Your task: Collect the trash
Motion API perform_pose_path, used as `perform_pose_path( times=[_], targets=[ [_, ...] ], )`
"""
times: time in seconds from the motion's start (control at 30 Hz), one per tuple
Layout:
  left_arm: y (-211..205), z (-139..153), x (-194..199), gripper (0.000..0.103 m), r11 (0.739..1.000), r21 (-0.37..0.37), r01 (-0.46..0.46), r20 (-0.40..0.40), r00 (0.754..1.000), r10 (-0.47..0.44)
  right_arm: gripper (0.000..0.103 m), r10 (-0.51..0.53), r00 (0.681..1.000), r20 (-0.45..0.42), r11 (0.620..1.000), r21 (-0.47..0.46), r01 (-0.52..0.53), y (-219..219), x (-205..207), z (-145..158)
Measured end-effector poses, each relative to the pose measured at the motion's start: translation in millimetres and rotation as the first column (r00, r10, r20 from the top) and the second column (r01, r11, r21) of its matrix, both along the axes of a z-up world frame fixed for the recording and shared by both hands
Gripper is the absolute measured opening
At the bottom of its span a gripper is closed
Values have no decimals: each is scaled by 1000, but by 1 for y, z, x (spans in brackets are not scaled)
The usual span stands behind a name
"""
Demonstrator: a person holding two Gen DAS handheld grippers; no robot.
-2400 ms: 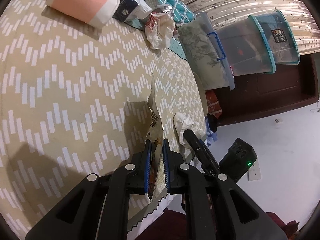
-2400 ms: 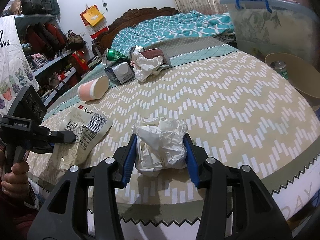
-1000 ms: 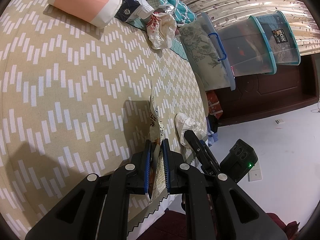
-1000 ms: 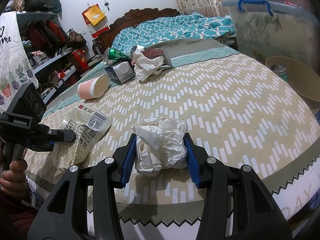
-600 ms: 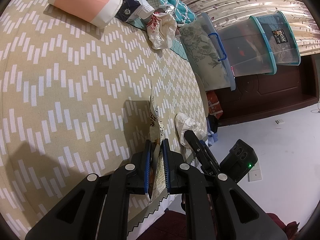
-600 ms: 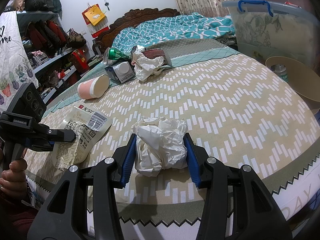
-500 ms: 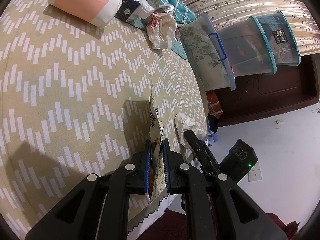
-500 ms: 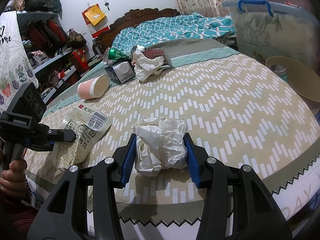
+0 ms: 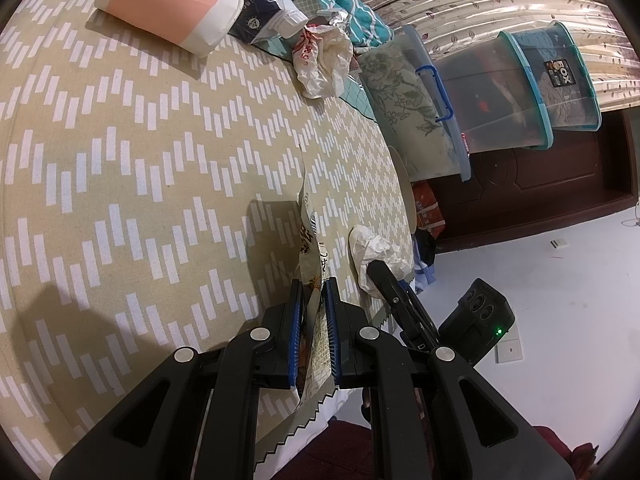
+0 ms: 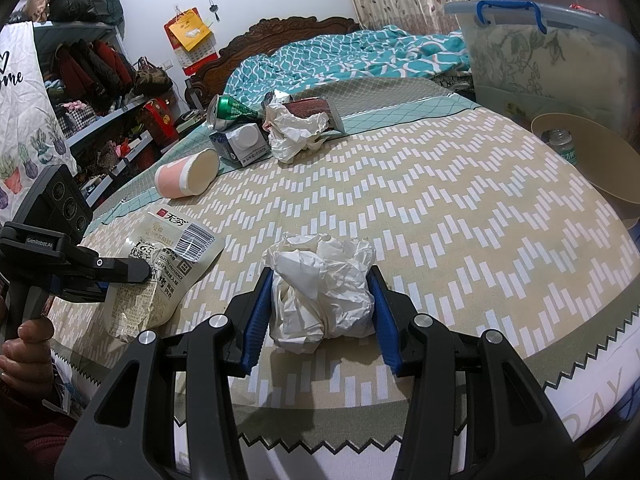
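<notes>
My left gripper (image 9: 311, 286) is shut on a beige snack bag (image 9: 311, 240), held edge-on just above the bed; the bag also shows flat in the right wrist view (image 10: 168, 264) with the left gripper (image 10: 136, 270) at its side. My right gripper (image 10: 320, 276) is shut on a crumpled white paper ball (image 10: 320, 284), which also shows in the left wrist view (image 9: 374, 254) near the bed's front edge. Farther back lie a pink paper cup (image 10: 188, 178), a small carton (image 10: 240, 144), a green can (image 10: 226, 110) and a crumpled wrapper (image 10: 294, 132).
A tan bin (image 10: 592, 152) with a small bottle inside stands to the right of the bed (image 10: 440, 200). Clear storage boxes (image 9: 516, 88) stand beside it. Shelves with bags and clothes (image 10: 100, 76) line the left wall. The teal quilt (image 10: 360, 56) covers the far bed.
Almost nothing has moved. Both grippers keep their hold; the views shifted only slightly over the last seconds.
</notes>
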State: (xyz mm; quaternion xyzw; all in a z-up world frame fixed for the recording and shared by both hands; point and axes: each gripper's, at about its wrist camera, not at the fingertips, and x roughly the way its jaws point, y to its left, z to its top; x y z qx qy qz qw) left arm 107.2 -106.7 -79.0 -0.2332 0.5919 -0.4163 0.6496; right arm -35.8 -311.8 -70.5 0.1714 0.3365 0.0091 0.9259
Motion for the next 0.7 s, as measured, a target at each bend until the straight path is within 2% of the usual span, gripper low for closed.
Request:
perform_pose_path(
  times=[0.7],
  targets=[
    [-5,3,-3,10,1000,-9,5,0,1000,-5,49,-1,1000,0,1000,1,1,1,-1,0]
  ],
)
